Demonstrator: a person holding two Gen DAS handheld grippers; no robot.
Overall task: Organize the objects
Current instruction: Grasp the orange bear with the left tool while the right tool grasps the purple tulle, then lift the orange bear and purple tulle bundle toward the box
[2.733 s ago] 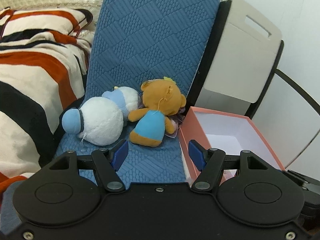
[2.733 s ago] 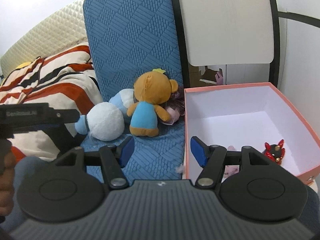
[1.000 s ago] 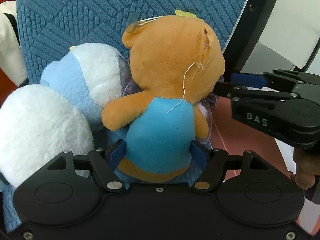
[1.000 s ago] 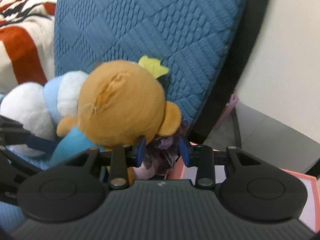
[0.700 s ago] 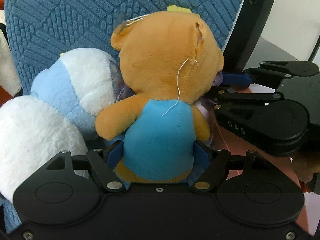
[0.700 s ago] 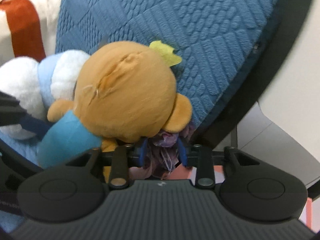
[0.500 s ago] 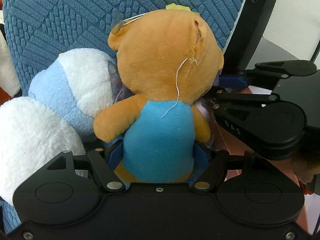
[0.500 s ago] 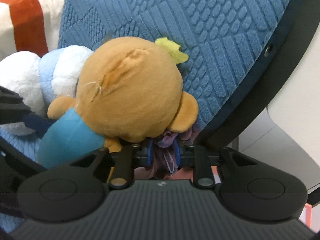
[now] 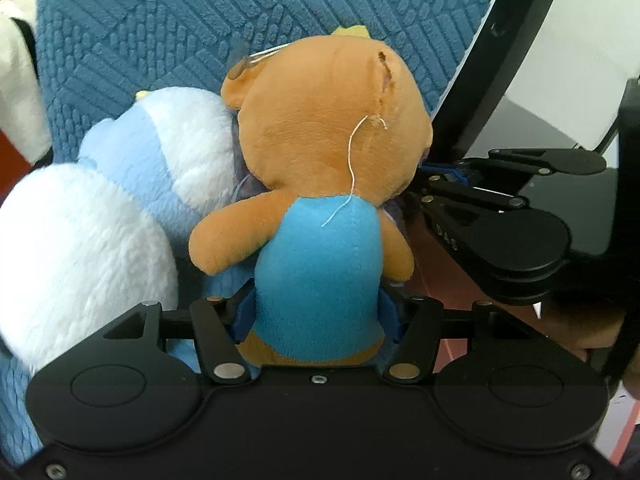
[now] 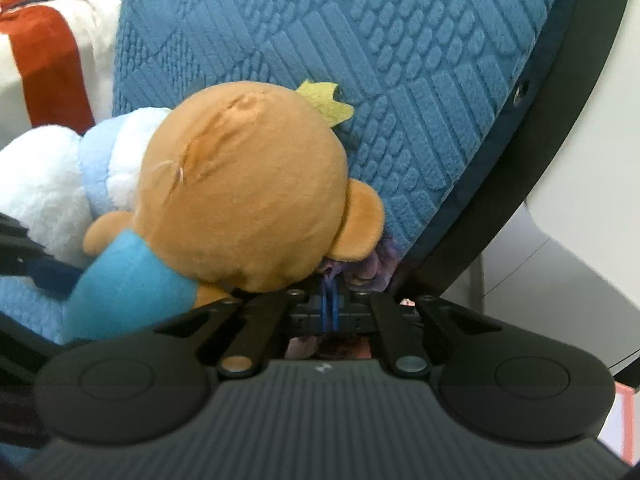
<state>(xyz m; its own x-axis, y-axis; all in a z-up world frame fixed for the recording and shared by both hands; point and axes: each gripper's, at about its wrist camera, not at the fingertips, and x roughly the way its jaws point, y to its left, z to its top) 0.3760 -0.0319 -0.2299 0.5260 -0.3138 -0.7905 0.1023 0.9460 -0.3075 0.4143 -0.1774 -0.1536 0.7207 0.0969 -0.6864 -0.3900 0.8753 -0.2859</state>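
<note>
An orange teddy bear (image 9: 320, 144) in a blue shirt leans against the blue chair back, also in the right wrist view (image 10: 240, 200). My left gripper (image 9: 316, 312) is shut on the bear's blue body, pads pressed on both sides. My right gripper (image 10: 330, 300) is shut on a purple frilly fabric toy (image 10: 376, 264) tucked under the bear's ear; it also shows in the left wrist view (image 9: 448, 178). A white and light-blue plush (image 9: 100, 216) lies left of the bear, touching it.
The blue quilted chair back (image 9: 200, 20) stands behind the toys, with its black frame (image 10: 552, 128) at the right. A striped red, white and black blanket (image 10: 44, 40) lies at the left. The pink box edge (image 10: 626, 420) shows at the lower right.
Both grippers came in from farther back to the toys. The left closed on the bear's body. The right narrowed from open to shut on the purple fabric toy.
</note>
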